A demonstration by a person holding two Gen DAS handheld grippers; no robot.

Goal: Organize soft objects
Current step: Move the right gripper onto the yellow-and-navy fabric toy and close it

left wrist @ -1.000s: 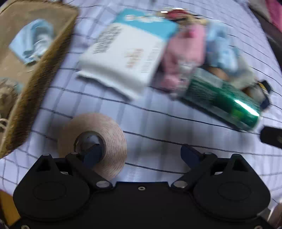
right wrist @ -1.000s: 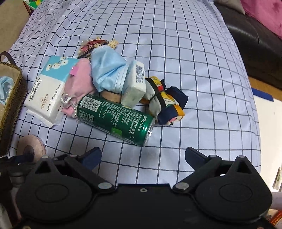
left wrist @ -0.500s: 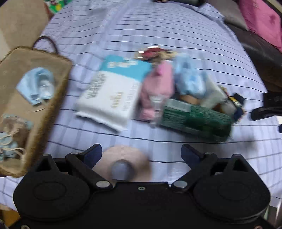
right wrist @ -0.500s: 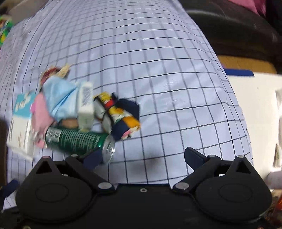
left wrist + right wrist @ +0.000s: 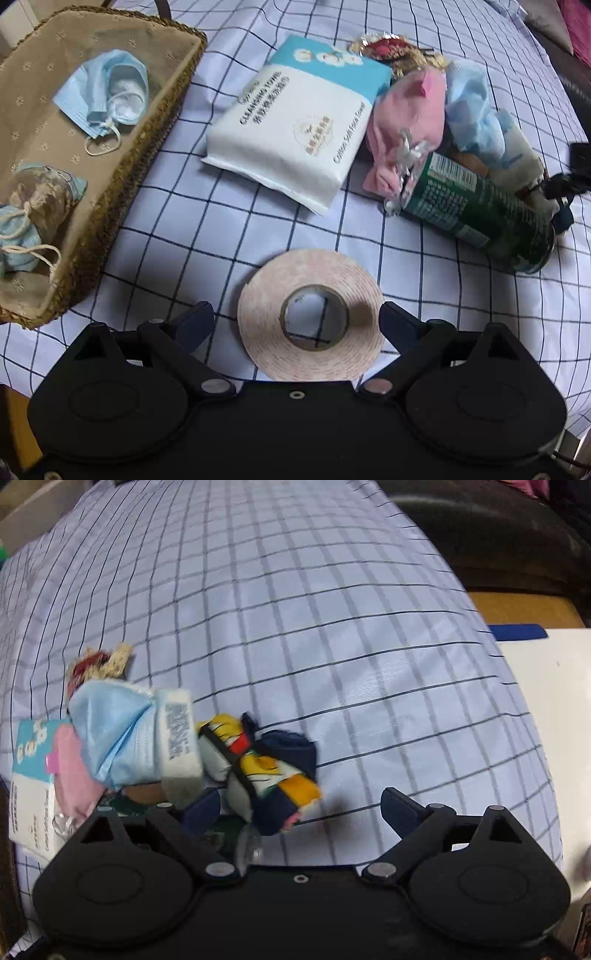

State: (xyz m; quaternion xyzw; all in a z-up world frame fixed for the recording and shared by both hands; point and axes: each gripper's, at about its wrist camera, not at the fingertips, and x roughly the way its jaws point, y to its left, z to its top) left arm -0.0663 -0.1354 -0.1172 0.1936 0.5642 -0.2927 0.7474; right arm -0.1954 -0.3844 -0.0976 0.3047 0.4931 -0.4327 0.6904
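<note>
1. While your left gripper [image 5: 297, 319] hangs over the checked cloth [image 5: 424, 280], its jaws stand wide with the tape roll [image 5: 310, 314] lying flat between them; neither pad presses it.
2. Only your left view shows the basket [image 5: 147, 122] at the left, with a blue mask [image 5: 101, 92] and a drawstring pouch [image 5: 33, 218] inside.
3. That view also shows the towel pack [image 5: 295, 133], a pink cloth [image 5: 406, 122] against it, and the green can [image 5: 476, 214] lying on its side.
4. Your right gripper [image 5: 301, 806] has just been closing a little, yet its jaws stay wide and grip nothing; the rolled socks [image 5: 266, 771] lie just ahead of its left finger.
5. Only your right view shows those socks clearly, beside a second mask [image 5: 114, 731] and a small white pack [image 5: 179, 738]; it is blurred.
</note>
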